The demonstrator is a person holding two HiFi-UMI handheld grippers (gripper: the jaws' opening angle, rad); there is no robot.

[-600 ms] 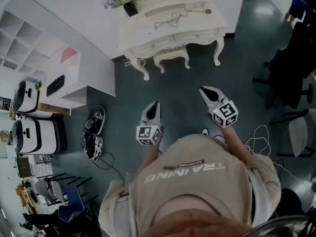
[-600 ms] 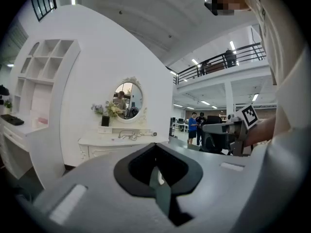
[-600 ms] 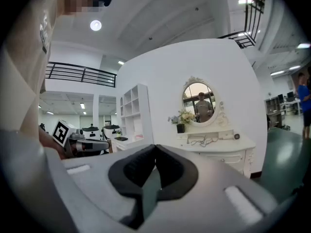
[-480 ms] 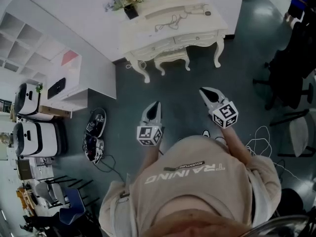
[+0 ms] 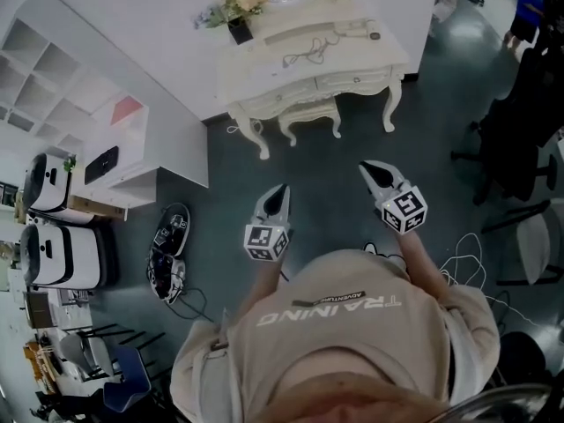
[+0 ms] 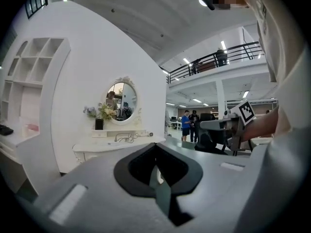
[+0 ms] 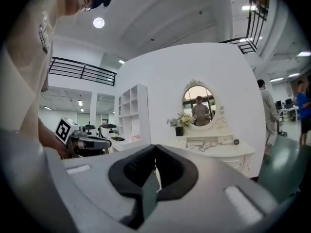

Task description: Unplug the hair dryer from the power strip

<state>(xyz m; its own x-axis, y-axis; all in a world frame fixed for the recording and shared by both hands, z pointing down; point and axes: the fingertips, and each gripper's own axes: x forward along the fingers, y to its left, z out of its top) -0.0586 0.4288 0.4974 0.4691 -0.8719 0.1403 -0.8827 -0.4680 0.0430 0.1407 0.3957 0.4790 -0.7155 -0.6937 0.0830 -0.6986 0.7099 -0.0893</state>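
A white dressing table point(image 5: 352, 70) stands ahead near the wall, with a dark tangled cable point(image 5: 308, 53) and a small dark round object point(image 5: 374, 35) on its top. No hair dryer or power strip can be made out at this distance. My left gripper point(image 5: 280, 188) and right gripper point(image 5: 364, 166) hang over the dark floor, well short of the table, both shut and empty. In the left gripper view the gripper point(image 6: 155, 145) points at the table point(image 6: 92, 152) and the cable point(image 6: 127, 138). The right gripper point(image 7: 155, 147) faces the table point(image 7: 243, 154) and its oval mirror point(image 7: 198, 101).
A white stool point(image 5: 308, 113) sits under the table; a flower vase point(image 5: 238, 11) stands on it. White shelving point(image 5: 62, 60) and white machines point(image 5: 62, 236) line the left. Black gear point(image 5: 167, 241) lies on the floor. Office chairs point(image 5: 520, 122) and loose cables point(image 5: 467, 249) are at right.
The dressing table has slid lower and nearer in the head view as the person moves toward it. Both grippers stay shut and held out in front.
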